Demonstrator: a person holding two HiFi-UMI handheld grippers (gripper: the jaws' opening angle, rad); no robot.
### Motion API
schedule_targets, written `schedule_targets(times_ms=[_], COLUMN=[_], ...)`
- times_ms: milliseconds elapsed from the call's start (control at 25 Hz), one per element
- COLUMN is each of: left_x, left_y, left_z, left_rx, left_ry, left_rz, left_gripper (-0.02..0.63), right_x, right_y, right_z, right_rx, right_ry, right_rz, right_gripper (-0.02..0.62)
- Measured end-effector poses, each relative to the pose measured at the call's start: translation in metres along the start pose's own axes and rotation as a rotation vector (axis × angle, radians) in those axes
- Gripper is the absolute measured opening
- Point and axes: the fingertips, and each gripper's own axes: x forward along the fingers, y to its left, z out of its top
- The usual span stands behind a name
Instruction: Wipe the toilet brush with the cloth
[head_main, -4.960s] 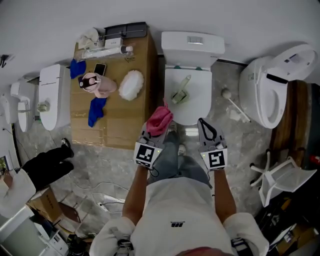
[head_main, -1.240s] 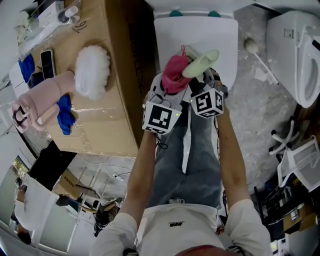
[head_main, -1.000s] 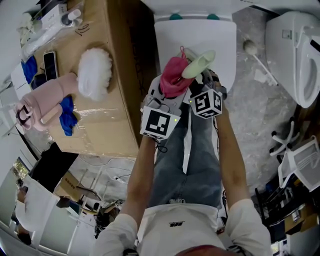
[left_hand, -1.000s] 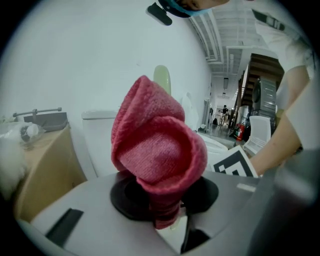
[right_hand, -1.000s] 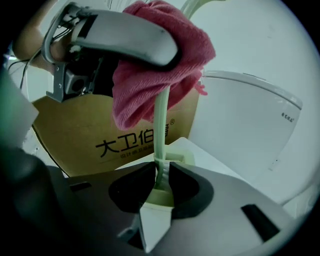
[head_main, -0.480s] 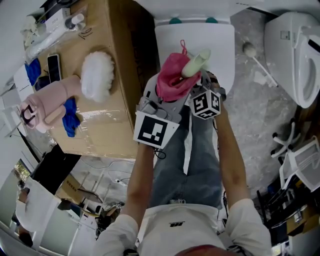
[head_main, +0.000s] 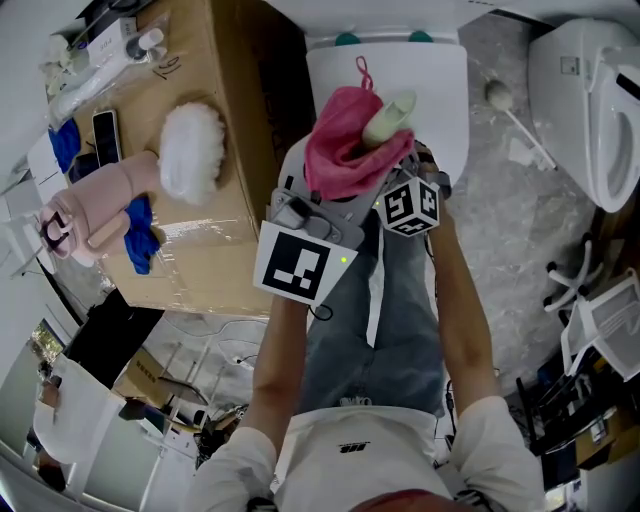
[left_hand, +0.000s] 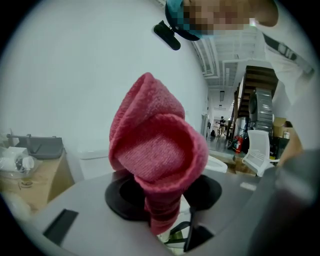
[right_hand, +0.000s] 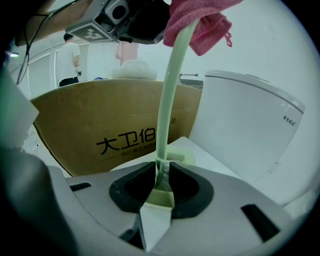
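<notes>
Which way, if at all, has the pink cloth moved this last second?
Yes. The pink cloth has moved up the image along the toilet lid, toward its hinges; its top reaches past the toilet brush tip.

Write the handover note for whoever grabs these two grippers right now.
Left gripper: its jaws have just been opening. The pink cloth stands between them, and the grip looks loose.
Right gripper: shut on the pale green toilet brush, held up over the closed toilet.
Things: the cloth is draped over the brush's far end.
Done: brush and cloth are both lifted and brought together.
Left to do: probably close on the cloth again and wipe along the handle. I cannot tell how much has been wiped.
</notes>
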Motion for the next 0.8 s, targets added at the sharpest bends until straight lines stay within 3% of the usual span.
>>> schedule_targets(times_ms=[240, 520, 800], left_x=[0.000, 0.011, 0.024], left_y=[-0.002, -0.002, -0.005], left_z=[-0.024, -0.080, -0.119], left_rx=[0.010, -0.089, -0.076], left_ry=[0.037, 0.052, 0.105], left_rz=[0.017, 0.062, 0.046], left_gripper=[0.162, 0.137, 0.124], right_x=[-0.001, -0.002, -0.001], right_y=[0.000, -0.001, 0.000], right_z=[0.001, 0.001, 0.001], right_rx=[0.001, -0.003, -0.003], right_ry=[-0.008, -0.023, -0.033], right_rz=[-0.003, -0.008, -0.008], right_gripper=[0.080, 0.080, 0.080])
